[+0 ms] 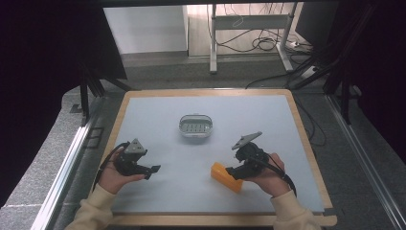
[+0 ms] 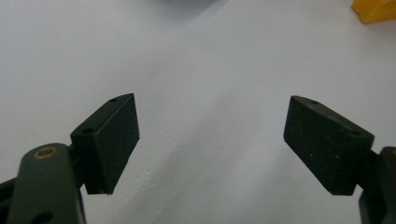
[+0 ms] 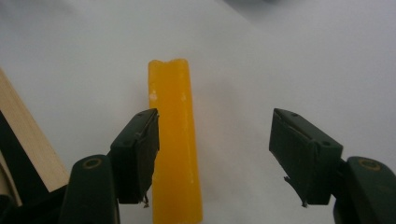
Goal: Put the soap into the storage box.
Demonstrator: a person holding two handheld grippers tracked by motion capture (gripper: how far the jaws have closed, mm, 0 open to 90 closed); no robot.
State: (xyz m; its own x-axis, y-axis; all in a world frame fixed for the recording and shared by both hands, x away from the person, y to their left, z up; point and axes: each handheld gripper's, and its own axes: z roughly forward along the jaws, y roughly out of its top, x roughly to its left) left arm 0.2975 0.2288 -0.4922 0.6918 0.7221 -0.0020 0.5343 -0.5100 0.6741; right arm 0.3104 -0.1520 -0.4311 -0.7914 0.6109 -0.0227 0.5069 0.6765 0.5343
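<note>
Between right tool (image 3: 212, 156) jaws, long yellow block (image 3: 175, 140)

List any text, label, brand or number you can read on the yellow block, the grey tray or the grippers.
None: no readable text in any view.
Yellow block: plain surface, no print.
Grey tray: too small to tell any marking.
Left gripper and right gripper: plain black pads, only screw holes.
</note>
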